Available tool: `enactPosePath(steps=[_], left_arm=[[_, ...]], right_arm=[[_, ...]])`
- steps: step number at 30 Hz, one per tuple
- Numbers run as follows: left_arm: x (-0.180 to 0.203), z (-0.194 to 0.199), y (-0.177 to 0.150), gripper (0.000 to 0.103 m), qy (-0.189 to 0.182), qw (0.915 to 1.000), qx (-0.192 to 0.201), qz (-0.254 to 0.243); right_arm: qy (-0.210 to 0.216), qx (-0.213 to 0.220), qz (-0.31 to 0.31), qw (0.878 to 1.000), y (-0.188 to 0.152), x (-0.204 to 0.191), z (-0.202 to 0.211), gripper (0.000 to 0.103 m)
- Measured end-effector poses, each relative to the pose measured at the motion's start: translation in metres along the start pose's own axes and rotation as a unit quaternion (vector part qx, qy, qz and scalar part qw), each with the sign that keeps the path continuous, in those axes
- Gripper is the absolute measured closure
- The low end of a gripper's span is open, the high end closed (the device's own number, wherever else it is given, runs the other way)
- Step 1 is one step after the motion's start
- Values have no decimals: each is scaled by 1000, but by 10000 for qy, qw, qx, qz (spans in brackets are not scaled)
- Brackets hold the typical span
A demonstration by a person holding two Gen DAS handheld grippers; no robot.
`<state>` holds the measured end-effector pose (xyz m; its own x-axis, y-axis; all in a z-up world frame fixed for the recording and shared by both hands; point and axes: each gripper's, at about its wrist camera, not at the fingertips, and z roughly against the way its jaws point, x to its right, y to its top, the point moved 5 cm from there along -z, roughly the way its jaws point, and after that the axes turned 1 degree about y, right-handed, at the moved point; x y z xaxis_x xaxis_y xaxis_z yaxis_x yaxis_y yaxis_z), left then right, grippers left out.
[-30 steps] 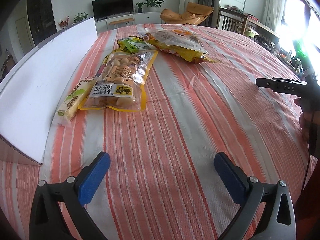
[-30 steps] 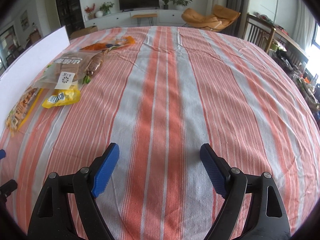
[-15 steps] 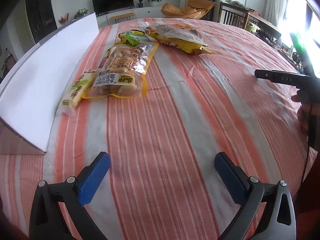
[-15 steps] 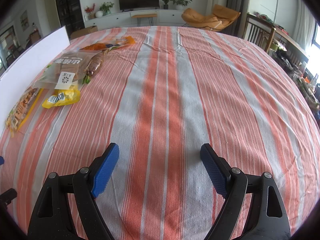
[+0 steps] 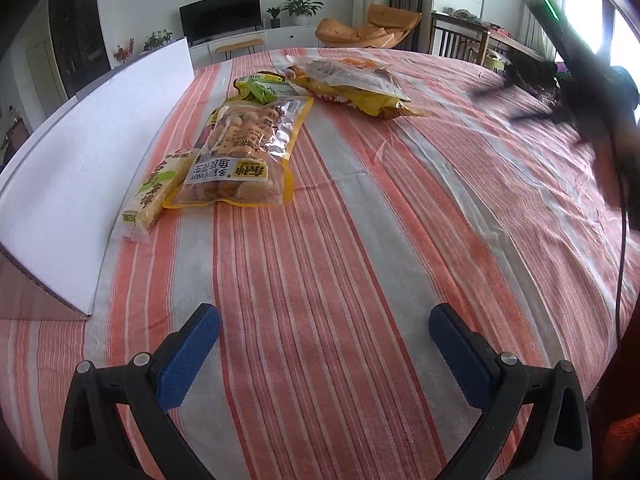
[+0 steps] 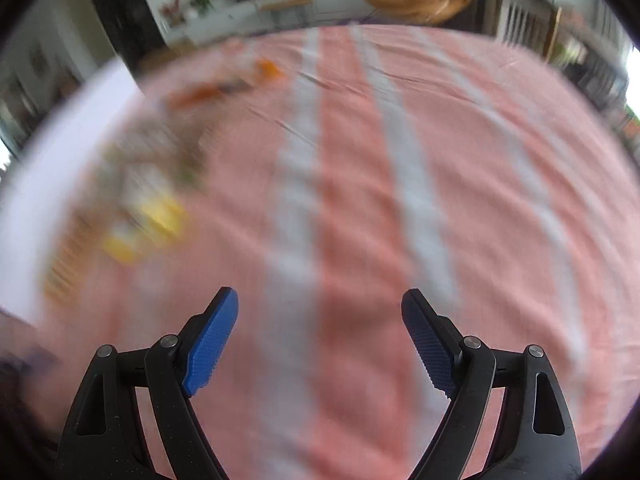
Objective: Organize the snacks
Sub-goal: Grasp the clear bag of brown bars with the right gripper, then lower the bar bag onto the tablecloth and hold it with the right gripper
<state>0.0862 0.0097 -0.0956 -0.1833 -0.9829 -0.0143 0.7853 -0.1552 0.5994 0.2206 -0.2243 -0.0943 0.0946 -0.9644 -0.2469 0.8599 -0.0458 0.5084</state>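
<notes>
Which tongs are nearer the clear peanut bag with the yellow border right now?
Probably left. The left tongs hang open just short of the peanut bag. The right tongs, open too, see that snack cluster blurred, far off to their left.

Striped tablecloth [image 5: 360,240] in orange-red and grey-white covers the whole surface, a bit wrinkled. A white board [image 5: 92,152] stands along its left edge. Behind it there's a living room: dark TV [image 5: 220,20] on a low white cabinet [image 5: 256,40], potted plants [image 5: 300,8], an orange lounge chair [image 5: 372,26], wooden chairs [image 5: 460,40] off to the right.
</notes>
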Motion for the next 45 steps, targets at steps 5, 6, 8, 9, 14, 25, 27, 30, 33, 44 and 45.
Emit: enactPosePath(steps=[5, 6, 8, 9, 14, 25, 27, 30, 33, 44, 45], left_arm=[[0, 1, -1, 0, -2, 10000, 59, -2], [0, 1, -1, 0, -3, 10000, 66, -2], [0, 1, -2, 0, -10, 10000, 75, -7], [0, 2, -2, 0, -14, 10000, 79, -10], [0, 2, -2, 0, -27, 10000, 90, -20], [0, 2, -2, 0, -42, 9999, 101, -14], [0, 2, -2, 0, -40, 9999, 101, -12], [0, 2, -2, 0, -32, 9999, 105, -2], [0, 3, -1, 0, -22, 9999, 114, 13], [1, 4, -1, 0, -15, 9999, 130, 22], [1, 4, -1, 0, -16, 9999, 130, 23]], right_arm=[[482, -23, 1139, 9923, 59, -103, -10, 17], [393, -222, 1433, 9886, 67, -121, -25, 17], [179, -541, 1701, 9838, 77, -138, -53, 18], [54, -690, 1717, 9827, 82, -141, -66, 19], [228, -1093, 1078, 9879, 88, -133, -100, 44], [1087, -265, 645, 9916, 62, -106, -10, 58], [424, -59, 840, 9955, 49, -80, 9, 58], [-665, 29, 1098, 9917, 28, -34, 12, 55], [-971, -106, 829, 9918, 5, 12, -3, 42], [-1019, 664, 382, 9918, -14, 43, -6, 18], [-1083, 629, 416, 9913, -13, 42, -8, 17]])
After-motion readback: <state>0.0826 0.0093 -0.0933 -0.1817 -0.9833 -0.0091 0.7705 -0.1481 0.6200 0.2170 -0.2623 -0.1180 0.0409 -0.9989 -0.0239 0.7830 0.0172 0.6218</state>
